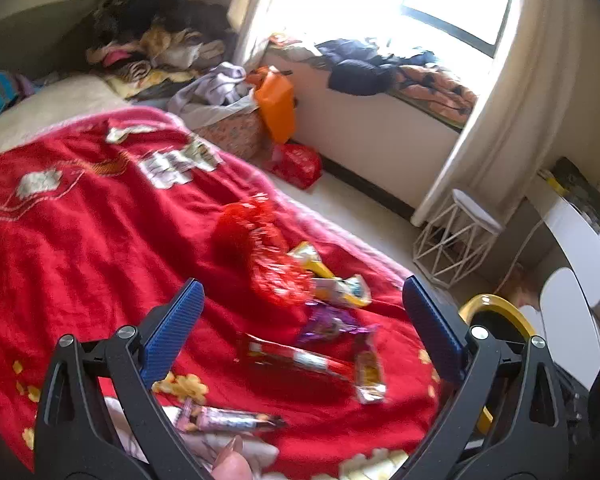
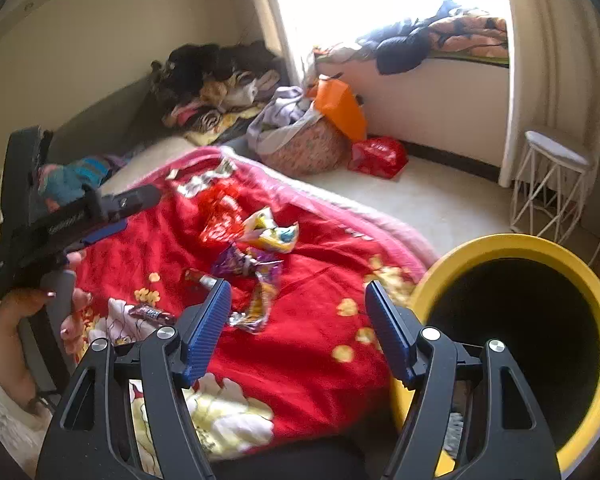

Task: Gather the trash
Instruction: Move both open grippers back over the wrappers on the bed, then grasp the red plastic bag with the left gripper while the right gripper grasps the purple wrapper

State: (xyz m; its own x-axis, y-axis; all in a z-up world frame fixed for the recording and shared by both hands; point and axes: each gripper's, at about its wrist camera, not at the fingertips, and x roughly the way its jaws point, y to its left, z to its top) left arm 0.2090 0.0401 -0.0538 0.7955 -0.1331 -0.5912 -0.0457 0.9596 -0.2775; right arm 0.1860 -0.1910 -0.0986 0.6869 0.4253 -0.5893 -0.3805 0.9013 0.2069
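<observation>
Several snack wrappers lie on a red blanket point(image 1: 80, 240) on the bed: a red crinkly wrapper point(image 1: 256, 236), a yellow-white one point(image 1: 336, 284), a purple one point(image 1: 332, 322), a long red-white one point(image 1: 300, 360) and a pink bar wrapper point(image 1: 228, 420). My left gripper point(image 1: 300, 312) is open and empty just above them. My right gripper point(image 2: 298, 312) is open and empty over the blanket point(image 2: 300, 340), short of the wrapper pile point(image 2: 256, 252). A yellow bin point(image 2: 520, 344) with a dark inside stands right beside the right gripper. The left gripper also shows in the right wrist view point(image 2: 80, 220).
A woven basket of clothes point(image 2: 308, 144), an orange bag point(image 2: 340, 108) and a red bag point(image 2: 378, 156) sit on the floor beyond the bed. A white wire stool point(image 2: 552, 184) stands by the curtain. Clothes are piled at the bed's far end point(image 1: 152, 40).
</observation>
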